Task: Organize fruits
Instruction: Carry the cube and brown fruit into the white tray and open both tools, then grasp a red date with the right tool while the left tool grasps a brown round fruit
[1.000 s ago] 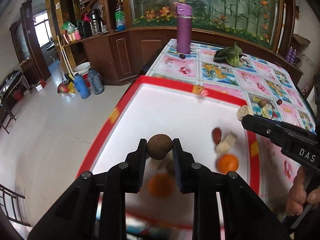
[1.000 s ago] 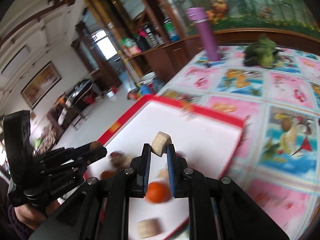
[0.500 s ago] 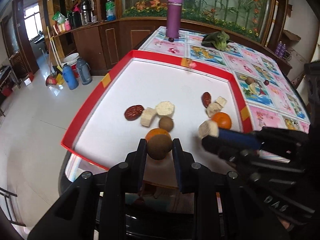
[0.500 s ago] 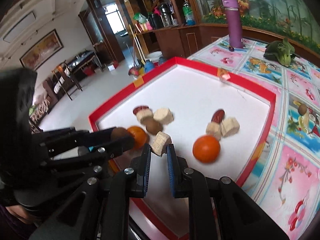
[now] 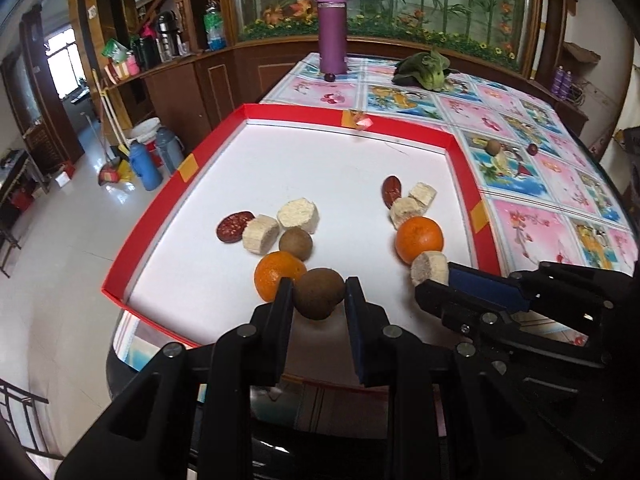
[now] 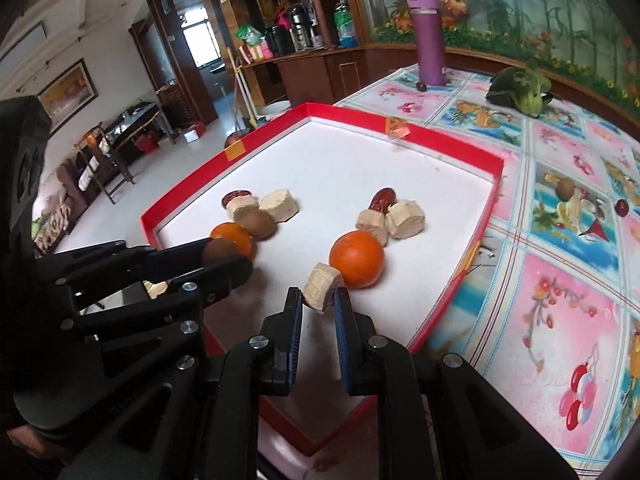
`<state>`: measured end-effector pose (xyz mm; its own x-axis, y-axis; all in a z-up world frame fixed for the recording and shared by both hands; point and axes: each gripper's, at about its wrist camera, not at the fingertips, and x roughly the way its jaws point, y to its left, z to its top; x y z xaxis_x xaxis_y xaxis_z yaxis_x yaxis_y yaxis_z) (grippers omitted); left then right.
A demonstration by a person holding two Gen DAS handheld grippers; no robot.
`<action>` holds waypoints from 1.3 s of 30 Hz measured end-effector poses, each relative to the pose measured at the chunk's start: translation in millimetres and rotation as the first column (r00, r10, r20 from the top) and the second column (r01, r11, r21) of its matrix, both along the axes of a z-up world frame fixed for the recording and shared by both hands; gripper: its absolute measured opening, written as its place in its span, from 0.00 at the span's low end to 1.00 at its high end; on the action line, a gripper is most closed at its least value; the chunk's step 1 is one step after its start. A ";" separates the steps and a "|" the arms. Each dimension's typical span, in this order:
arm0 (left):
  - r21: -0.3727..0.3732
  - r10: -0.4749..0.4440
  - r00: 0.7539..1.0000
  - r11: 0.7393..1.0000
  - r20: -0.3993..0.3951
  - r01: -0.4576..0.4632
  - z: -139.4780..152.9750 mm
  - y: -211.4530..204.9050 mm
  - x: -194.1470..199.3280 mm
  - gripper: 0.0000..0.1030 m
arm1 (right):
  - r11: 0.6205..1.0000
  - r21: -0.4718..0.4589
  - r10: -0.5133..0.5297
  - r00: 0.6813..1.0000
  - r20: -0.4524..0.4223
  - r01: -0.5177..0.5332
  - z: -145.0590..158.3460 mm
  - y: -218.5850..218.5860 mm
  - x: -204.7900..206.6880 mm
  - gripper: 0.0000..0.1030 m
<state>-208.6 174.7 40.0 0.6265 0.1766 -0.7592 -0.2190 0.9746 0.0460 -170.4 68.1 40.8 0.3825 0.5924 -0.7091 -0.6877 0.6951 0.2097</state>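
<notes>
A red-rimmed white tray (image 5: pixel 152 208) (image 6: pixel 440 136) holds two lines of fruit. The left line has a red date (image 5: pixel 235 226), two pale banana slices (image 5: pixel 260 234), a brown kiwi (image 5: pixel 295 243) and an orange (image 5: pixel 278 274). My left gripper (image 5: pixel 318 298) is shut on a brown kiwi (image 5: pixel 318 294) (image 6: pixel 218 250), just in front of that orange. The right line has a date (image 5: pixel 391 187), two banana chunks (image 5: pixel 408 206) and an orange (image 5: pixel 419 239) (image 6: pixel 356 258). Close to this orange, my right gripper (image 6: pixel 318 300) is shut on a banana slice (image 6: pixel 320 286) (image 5: pixel 429 268).
On the patterned tablecloth beyond the tray stand a purple flask (image 5: pixel 332 28) and a green leafy vegetable (image 5: pixel 424 70). A loose kiwi (image 5: pixel 493 146) and a small dark fruit (image 5: pixel 532 148) lie right of the tray. The table's left edge drops to a tiled floor with bottles (image 5: pixel 146 162).
Both grippers drew back toward the tray's near edge, each keeping its piece. The kiwi now hangs in front of the left orange, the banana slice in front of the right orange.
</notes>
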 end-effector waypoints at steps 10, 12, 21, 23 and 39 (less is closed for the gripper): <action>0.033 0.082 0.997 0.996 -0.005 -0.082 0.5 3.1 2.9 0.42 | 1.000 0.010 -0.019 1.000 -0.004 0.019 2.4 -4.9 1.7 0.14; 0.035 0.097 0.995 0.995 0.000 -0.097 2.2 4.6 2.3 0.50 | 0.999 0.018 -0.027 1.000 -0.009 0.027 3.3 -7.7 2.9 0.15; 0.090 0.115 0.992 0.989 0.046 -0.119 16.8 -3.3 2.1 0.78 | 0.992 0.091 -0.086 0.996 0.015 0.084 15.3 -30.4 8.8 0.20; 0.100 0.110 0.993 0.988 0.045 -0.114 17.9 -7.7 4.4 0.79 | 0.988 0.111 -0.109 0.994 0.013 0.107 18.2 -38.5 12.9 0.25; 0.097 -0.043 0.998 0.995 0.049 0.038 39.0 -65.8 40.0 0.84 | 0.918 0.148 -0.369 0.929 -0.025 0.368 13.2 -140.8 63.8 0.30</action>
<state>-168.6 109.0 79.0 0.6719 0.2211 -0.7069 -0.1841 0.9743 0.1298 -106.6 -72.7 54.1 0.5958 0.5070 -0.6228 -0.3897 0.8606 0.3278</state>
